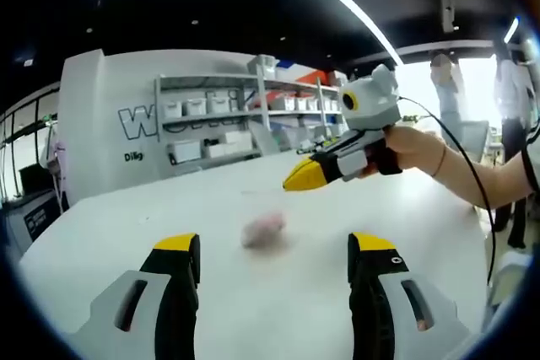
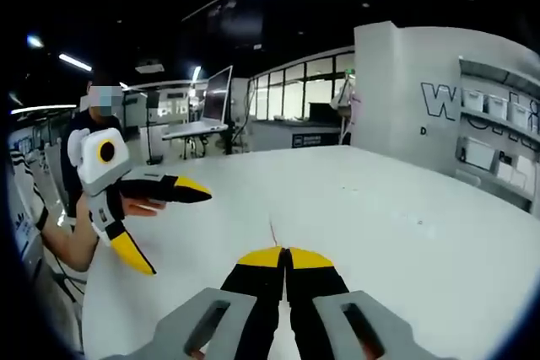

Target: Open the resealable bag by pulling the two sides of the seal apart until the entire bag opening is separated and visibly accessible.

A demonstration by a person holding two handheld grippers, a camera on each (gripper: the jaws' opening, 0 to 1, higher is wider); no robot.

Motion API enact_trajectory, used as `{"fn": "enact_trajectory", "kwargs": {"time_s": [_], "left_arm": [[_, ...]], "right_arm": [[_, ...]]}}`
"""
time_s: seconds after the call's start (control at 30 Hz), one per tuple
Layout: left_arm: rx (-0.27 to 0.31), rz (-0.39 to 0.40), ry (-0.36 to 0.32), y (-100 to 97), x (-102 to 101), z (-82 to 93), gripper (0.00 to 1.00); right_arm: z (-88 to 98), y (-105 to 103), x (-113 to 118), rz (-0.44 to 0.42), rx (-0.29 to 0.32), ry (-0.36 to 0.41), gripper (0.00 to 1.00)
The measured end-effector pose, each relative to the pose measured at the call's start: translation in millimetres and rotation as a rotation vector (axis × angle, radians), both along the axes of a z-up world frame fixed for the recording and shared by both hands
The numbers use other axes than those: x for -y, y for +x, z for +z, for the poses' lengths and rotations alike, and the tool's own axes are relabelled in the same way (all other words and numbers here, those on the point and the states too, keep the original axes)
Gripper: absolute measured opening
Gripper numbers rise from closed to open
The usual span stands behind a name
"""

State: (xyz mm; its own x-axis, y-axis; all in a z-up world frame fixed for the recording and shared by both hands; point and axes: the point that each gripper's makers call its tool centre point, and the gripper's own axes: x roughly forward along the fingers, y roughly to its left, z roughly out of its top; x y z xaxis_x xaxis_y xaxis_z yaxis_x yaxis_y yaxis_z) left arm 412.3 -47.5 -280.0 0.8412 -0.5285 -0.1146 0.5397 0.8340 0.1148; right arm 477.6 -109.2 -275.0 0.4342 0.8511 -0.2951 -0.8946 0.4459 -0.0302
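— What could trip you up here?

— Your left gripper (image 1: 274,263) is spread wide and your right gripper (image 2: 285,256) is pinched closed on nothing, so neither holds the bag (image 1: 263,228). Grab only one side of the seal and it will just slide across the table (image 1: 405,208).

— And the bag itself?

— It's a small pinkish blur lying on the table between your left jaws. I can't make out its seal.

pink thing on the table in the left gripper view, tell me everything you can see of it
The pink thing is a small, soft-looking, pale pink lump, too blurred to tell its parts or material. It lies alone on the white table, ahead of the left gripper, whose jaws stand wide apart. Nothing touches it.
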Motion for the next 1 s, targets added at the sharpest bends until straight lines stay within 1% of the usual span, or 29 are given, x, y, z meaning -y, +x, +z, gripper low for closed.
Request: {"fn": "enact_trajectory", "kwargs": {"time_s": [0.57, 1.0], "left_arm": [[-0.008, -0.02, 0.022, 0.7, 9.0, -1.6, 0.7], [-0.012, -0.024, 0.029, 0.1, 11.6, -2.5, 0.69]], "right_arm": [[18.3, -6.1, -1.9, 0.009, 0.009, 0.037, 0.0], [23.4, -13.8, -5.3, 0.018, -0.016, 0.065, 0.0]]}}
